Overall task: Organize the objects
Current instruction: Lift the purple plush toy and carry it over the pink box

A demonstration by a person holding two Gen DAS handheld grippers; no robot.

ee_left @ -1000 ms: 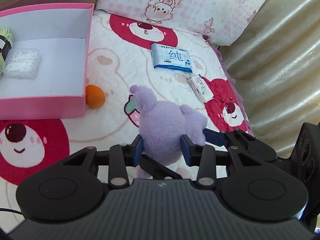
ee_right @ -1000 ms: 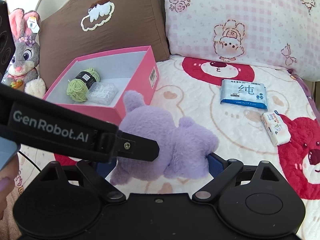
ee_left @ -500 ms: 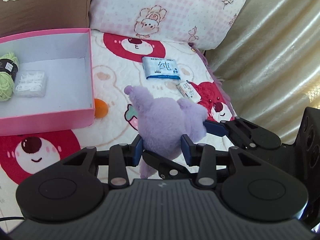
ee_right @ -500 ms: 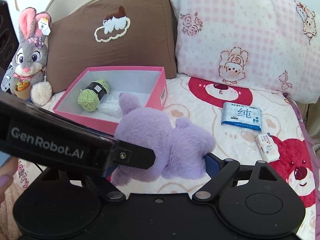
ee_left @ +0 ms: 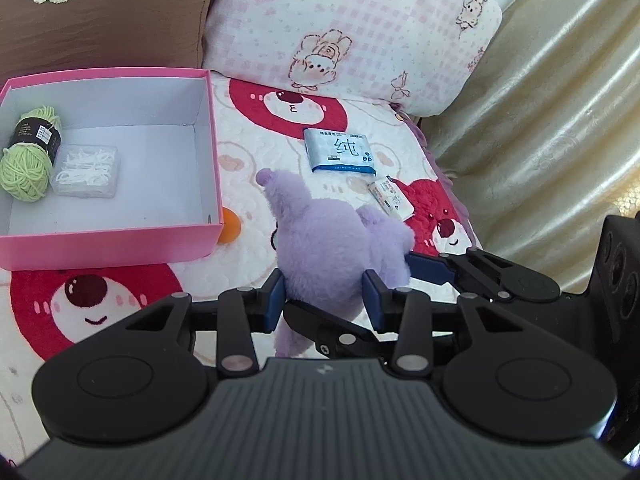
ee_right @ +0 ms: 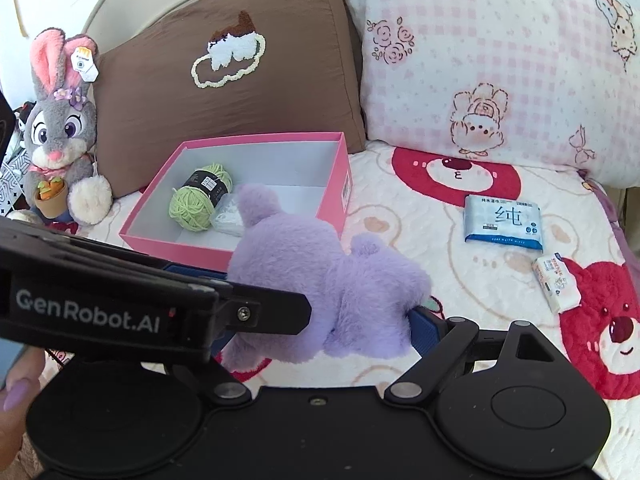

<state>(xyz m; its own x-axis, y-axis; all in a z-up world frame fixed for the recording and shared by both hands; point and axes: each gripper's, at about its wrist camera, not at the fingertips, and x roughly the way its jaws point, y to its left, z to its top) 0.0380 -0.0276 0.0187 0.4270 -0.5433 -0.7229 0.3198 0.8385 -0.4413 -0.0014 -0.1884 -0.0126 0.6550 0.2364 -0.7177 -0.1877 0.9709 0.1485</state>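
A purple plush toy [ee_left: 328,240] hangs just above the bear-print blanket, right of the pink box [ee_left: 108,244]. My left gripper [ee_left: 324,294] is shut on the plush's near end, its blue pads pressed into the fur. My right gripper [ee_right: 316,312] spans the plush's long body and is shut on it. Its right pad [ee_right: 420,328] digs into the fur, while its left pad is hidden behind the left gripper's finger [ee_right: 160,300]. In the right wrist view the plush [ee_right: 320,264] covers the box's near corner [ee_right: 344,184].
The box holds green yarn [ee_left: 26,168] and a clear case [ee_left: 86,170]. An orange ball [ee_left: 230,230] lies at its corner. A wipes pack [ee_left: 340,150] and a small packet [ee_left: 390,196] lie beyond. Pillows [ee_right: 224,80] and a grey rabbit toy [ee_right: 60,128] line the back.
Both grippers have risen and drawn back with the purple plush between them, so more of the box and pillows shows. The right jaws have narrowed a little on the plush.
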